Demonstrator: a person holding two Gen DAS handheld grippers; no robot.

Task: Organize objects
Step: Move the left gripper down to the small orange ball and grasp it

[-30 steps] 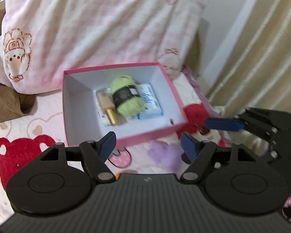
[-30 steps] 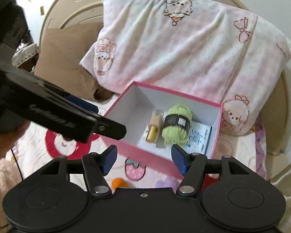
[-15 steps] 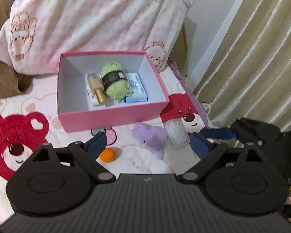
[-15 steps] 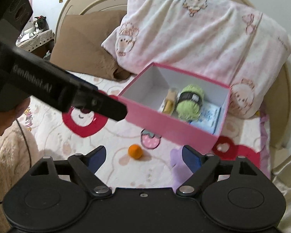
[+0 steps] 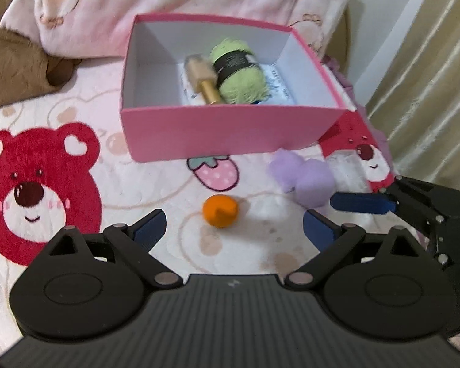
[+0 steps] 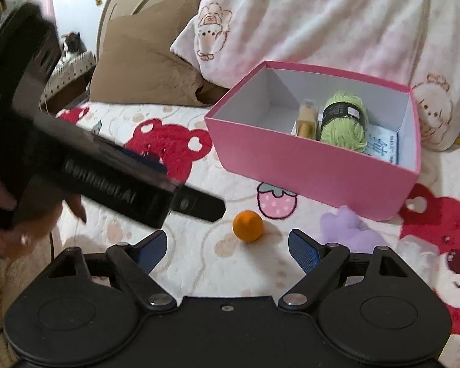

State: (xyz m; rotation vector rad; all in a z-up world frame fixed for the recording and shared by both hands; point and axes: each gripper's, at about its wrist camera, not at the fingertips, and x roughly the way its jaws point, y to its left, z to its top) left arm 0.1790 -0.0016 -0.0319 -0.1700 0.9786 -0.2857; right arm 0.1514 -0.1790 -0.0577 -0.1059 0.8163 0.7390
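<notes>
A pink box (image 5: pixel 217 135) (image 6: pixel 306 168) stands open on the bed and holds a green yarn ball (image 5: pixel 242 75) (image 6: pixel 343 122), a gold-capped bottle (image 5: pixel 204 79) (image 6: pixel 306 119) and a blue-white packet (image 6: pixel 381 148). In front of it lie a small orange ball (image 5: pixel 220 210) (image 6: pixel 247 225) and a purple plush piece (image 5: pixel 303 181) (image 6: pixel 346 230). My left gripper (image 5: pixel 233 225) is open and empty just short of the orange ball. My right gripper (image 6: pixel 227 245) is open and empty, also near the ball; one of its fingers (image 5: pixel 362 202) shows at the right in the left wrist view.
The bed cover (image 5: pixel 40 184) has red bear prints. A pink-white pillow (image 6: pixel 337 15) and a brown pillow (image 6: pixel 144 67) lie behind the box. A curtain (image 5: pixel 429 76) hangs at the right. The left gripper's body (image 6: pixel 76 165) crosses the left of the right wrist view.
Both grippers have pulled back from the box and lowered toward the bed, and their jaws have opened wider. The orange ball and purple plush have come into view.
</notes>
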